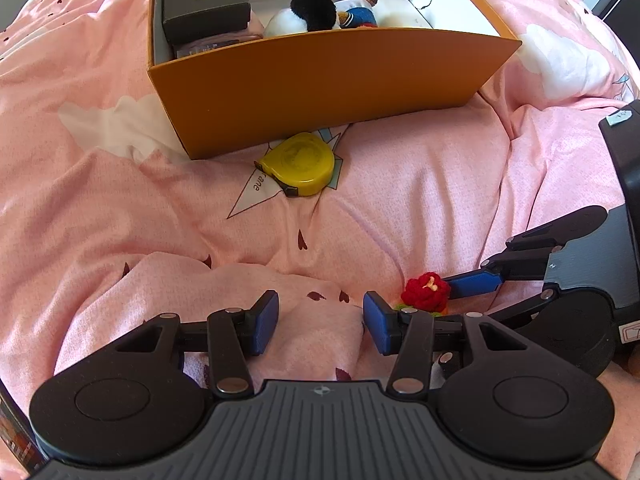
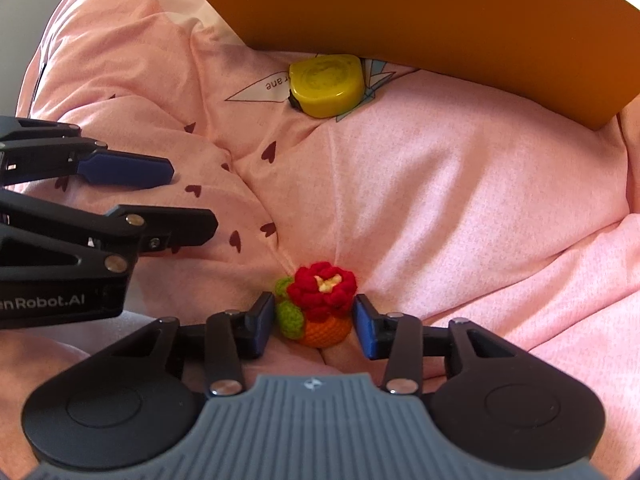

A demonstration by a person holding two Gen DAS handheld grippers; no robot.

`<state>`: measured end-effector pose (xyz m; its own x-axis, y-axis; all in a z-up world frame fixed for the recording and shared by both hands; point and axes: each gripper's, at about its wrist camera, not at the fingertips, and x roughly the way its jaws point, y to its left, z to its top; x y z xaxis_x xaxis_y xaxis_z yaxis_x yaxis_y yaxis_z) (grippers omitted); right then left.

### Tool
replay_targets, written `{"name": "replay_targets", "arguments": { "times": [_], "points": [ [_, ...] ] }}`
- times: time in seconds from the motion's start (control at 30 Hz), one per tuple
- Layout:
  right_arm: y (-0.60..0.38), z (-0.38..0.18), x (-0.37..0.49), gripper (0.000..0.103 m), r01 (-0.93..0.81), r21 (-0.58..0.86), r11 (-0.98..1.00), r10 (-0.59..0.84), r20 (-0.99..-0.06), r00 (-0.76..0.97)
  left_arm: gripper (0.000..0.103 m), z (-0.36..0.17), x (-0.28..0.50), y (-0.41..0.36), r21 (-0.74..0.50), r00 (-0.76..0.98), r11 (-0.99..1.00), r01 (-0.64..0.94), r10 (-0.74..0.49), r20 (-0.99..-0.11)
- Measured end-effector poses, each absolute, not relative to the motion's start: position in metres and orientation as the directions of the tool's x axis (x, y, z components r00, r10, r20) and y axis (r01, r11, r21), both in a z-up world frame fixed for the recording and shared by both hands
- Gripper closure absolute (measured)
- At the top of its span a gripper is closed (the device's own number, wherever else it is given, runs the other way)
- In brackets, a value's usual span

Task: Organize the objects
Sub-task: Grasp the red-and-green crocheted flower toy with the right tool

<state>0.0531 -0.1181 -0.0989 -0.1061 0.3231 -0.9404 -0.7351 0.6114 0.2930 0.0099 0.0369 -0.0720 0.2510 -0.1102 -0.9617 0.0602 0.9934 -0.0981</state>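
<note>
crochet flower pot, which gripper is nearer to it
Right. The right gripper has the crochet flower pot between its open fingers, pads close on either side. The left gripper is open over bare pink bedding, with the flower just beyond its right finger.

Bright daylight, soft shadows, sharp focus, strong fisheye edge warping
</note>
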Motion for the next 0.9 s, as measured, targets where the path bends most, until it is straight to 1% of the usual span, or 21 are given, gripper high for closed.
{"name": "replay_targets", "arguments": {
  "times": [0.2,0.47,0.63,0.73,0.83,0.9],
  "points": [
    [-0.124,-0.086,0.055,0.060,-0.726,0.303,0.618,0.364,-0.928,-0.077,0.046,-0.073,0.010,0.037,-0.101,0.250,0.993,0.060,-0.113,-0.962],
    [-0.136,-0.052,0.080,0.061,-0.711,0.260,0.654,0.425,-0.903,0.060,0.046,-0.072,0.011,0.042,-0.141,0.287,0.989,0.049,-0.149,-0.946],
    [-0.141,-0.044,0.097,0.060,-0.692,0.233,0.683,0.439,-0.888,0.135,0.046,-0.069,0.018,0.047,-0.178,0.333,0.983,0.037,-0.180,-0.926],
    [-0.141,-0.043,0.104,0.060,-0.691,0.182,0.699,0.424,-0.885,0.195,0.046,-0.070,0.028,0.055,-0.240,0.370,0.970,-0.033,-0.211,-0.905],
    [-0.142,-0.042,0.112,0.060,-0.688,0.169,0.705,0.431,-0.873,0.227,0.045,-0.074,0.042,0.062,-0.281,0.401,0.952,-0.122,-0.212,-0.891],
    [-0.140,-0.043,0.116,0.060,-0.685,0.165,0.709,0.435,-0.868,0.240,0.042,-0.079,0.053,0.062,-0.289,0.418,0.944,-0.159,-0.201,-0.886]
  ]
}}
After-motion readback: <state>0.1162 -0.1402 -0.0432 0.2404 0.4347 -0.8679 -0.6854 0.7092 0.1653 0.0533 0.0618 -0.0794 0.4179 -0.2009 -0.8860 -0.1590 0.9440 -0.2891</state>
